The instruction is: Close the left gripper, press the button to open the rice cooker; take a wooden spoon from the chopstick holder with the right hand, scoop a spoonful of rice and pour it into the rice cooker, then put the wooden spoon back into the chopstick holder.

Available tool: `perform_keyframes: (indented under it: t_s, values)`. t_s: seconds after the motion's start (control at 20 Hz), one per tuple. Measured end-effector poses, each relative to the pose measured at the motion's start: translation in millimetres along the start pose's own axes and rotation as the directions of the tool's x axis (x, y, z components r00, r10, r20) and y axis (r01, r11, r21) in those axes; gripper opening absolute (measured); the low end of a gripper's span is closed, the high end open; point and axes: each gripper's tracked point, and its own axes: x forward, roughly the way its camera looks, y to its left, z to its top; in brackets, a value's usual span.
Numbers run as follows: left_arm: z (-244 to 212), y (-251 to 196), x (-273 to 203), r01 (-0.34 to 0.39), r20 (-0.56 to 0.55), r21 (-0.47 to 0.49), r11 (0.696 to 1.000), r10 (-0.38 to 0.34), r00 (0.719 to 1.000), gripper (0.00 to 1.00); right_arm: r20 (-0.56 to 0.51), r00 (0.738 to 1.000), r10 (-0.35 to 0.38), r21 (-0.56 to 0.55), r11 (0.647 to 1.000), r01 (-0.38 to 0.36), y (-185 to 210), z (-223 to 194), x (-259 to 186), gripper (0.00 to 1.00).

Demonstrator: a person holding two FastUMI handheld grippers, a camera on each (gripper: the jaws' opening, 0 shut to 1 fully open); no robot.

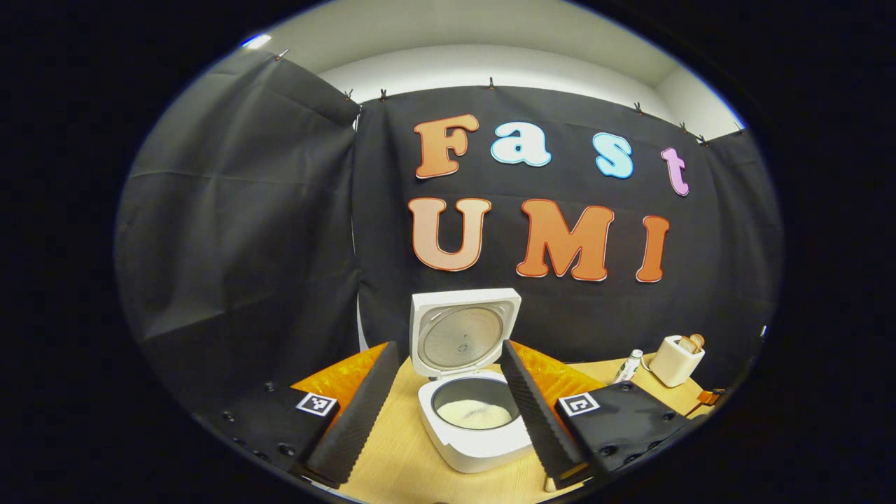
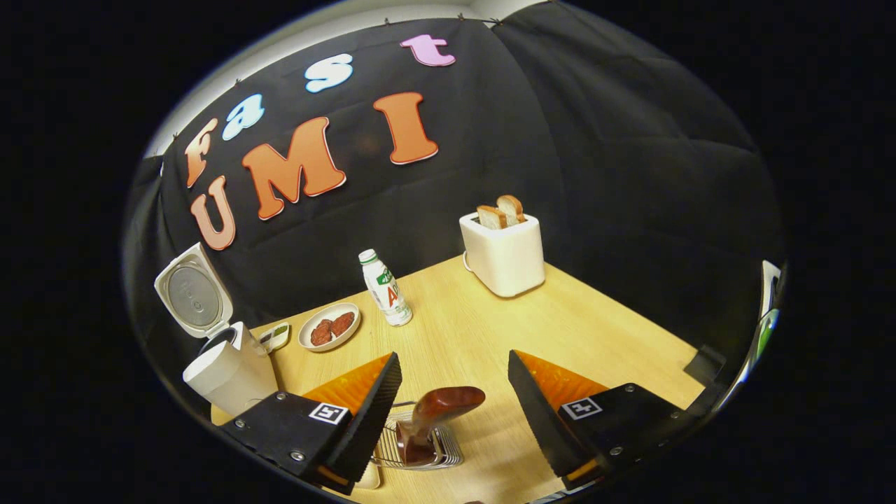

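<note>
Right gripper view: right gripper (image 2: 453, 413) spread wide, released, hovering over the wooden spoon (image 2: 432, 418) standing in the wire chopstick holder (image 2: 448, 455) on the table (image 2: 574, 329). Likely light, stiff, glossy and slippery; best pinched on the handle. Left gripper (image 1: 448, 413) likewise released, pointing at the rice cooker (image 1: 476, 413), lid up, rice inside.
</note>
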Motion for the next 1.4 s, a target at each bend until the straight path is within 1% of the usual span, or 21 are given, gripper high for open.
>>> perform_keyframes:
  t_s: [0.1,0.15,0.2,0.25,0.3,0.35,0.4,0.45,0.5,0.55,0.6,0.65,0.7,0.8,0.85,0.9,1.1,1.15,1.25,1.4]
  values:
    - [-2.8,-3.7,-3.6,0.014,-0.003,0.004,1.0,-0.014,1.0,0.99,-0.047,0.999,0.013,0.07,0.998,-0.009,1.6,-14.5,4.5,0.94]
    - [-3.9,-4.3,-4.5,0.017,-0.004,0.004,1.0,-0.017,1.0,0.96,-0.057,0.998,0.023,0.109,0.994,-0.016,2.9,-17.6,5.9,0.94]
    - [-6.1,-4.0,-4.1,0.021,-0.008,0.002,1.0,-0.021,1.0,0.96,-0.068,0.997,0.029,0.146,0.989,-0.019,3.8,-20.2,5.8,0.86]
    - [-6.7,-3.1,-4.6,0.019,-0.013,-0.001,1.0,-0.019,1.0,0.99,-0.078,0.996,0.041,0.179,0.984,-0.027,6.3,-22.4,6.4,0.82]
    - [-8.6,-2.1,-3.1,0.014,-0.017,-0.004,1.0,-0.015,1.0,0.96,-0.074,0.996,0.052,0.204,0.978,-0.036,9.6,-21.6,5.2,0.7]
    - [-10.0,-0.2,-2.1,0.009,-0.02,-0.008,1.0,-0.01,1.0,0.96,-0.075,0.995,0.071,0.226,0.973,-0.053,15.3,-20.4,4.4,0.64]
    - [-10.7,0.8,-1.0,0.008,-0.02,-0.014,1.0,-0.008,1.0,0.96,-0.074,0.993,0.088,0.243,0.968,-0.067,20.6,-19.0,2.0,0.49]
    - [-10.3,1.5,-0.5,0.007,-0.019,-0.021,1.0,-0.008,1.0,0.96,-0.075,0.99,0.12,0.262,0.96,-0.096,28.7,-18.8,2.0,0.43]
    - [-11.7,3.5,-0.3,0.005,-0.021,-0.025,1.0,-0.006,1.0,0.96,-0.081,0.988,0.131,0.279,0.955,-0.104,34.5,-18.4,-1.4,0.3]
    - [-11.8,5.5,-0.1,0.003,-0.022,-0.028,1.0,-0.003,1.0,0.96,-0.086,0.987,0.134,0.272,0.956,-0.106,38.4,-17.8,-0.9,0.25]
    - [-12.0,5.3,-1.2,0.003,-0.022,-0.03,1.0,-0.004,1.0,0.96,-0.084,0.988,0.13,0.243,0.964,-0.106,42.1,-18.6,0.3,0.2]
    - [-12.1,5.4,-0.1,0.004,-0.022,-0.032,0.999,-0.004,1.0,0.96,-0.089,0.989,0.121,0.21,0.973,-0.1,46.1,-18.4,0.1,0.17]
    - [-12.9,7.0,0.3,0.003,-0.024,-0.031,1.0,-0.004,1.0,0.95,-0.088,0.99,0.114,0.186,0.978,-0.096,48.0,-16.1,-2.7,0.12]
    - [-9.8,7.0,1.7,0.006,-0.02,-0.033,0.999,-0.006,1.0,0.93,-0.075,0.992,0.106,0.152,0.984,-0.093,54.7,-6.2,-9.5,0.07]
    - [-8.7,6.9,1.6,0.01,-0.018,-0.036,0.999,-0.01,1.0,0.93,-0.065,0.992,0.108,0.131,0.986,-0.099,59.7,1.9,-14.0,0.06]
    - [-8.5,6.1,1.5,0.012,-0.017,-0.035,0.999,-0.013,1.0,0.96,-0.054,0.993,0.109,0.103,0.989,-0.103,64.9,8.5,-18.9,0.06]
    - [-3.5,7.1,2.7,0.021,-0.007,-0.03,0.999,-0.021,1.0,0.96,0.01,0.994,0.107,-0.041,0.993,-0.106,90.9,42.4,-45.6,0.06]
    - [-2.9,8.0,3.6,0.024,-0.007,-0.03,0.999,-0.024,1.0,0.96,0.028,0.993,0.114,-0.065,0.992,-0.112,100.0,51.1,-52.0,0.07]
    - [-2.6,7.9,4.3,0.027,-0.008,-0.026,0.999,-0.027,1.0,0.96,0.058,0.985,0.16,-0.087,0.984,-0.155,125.9,64.5,-66.5,0.06]
    - [-0.7,9.6,5.8,0.03,-0.004,-0.014,0.999,-0.03,1.0,0.96,0.077,0.974,0.211,-0.144,0.97,-0.198,156.9,70.0,-83.4,0.06]
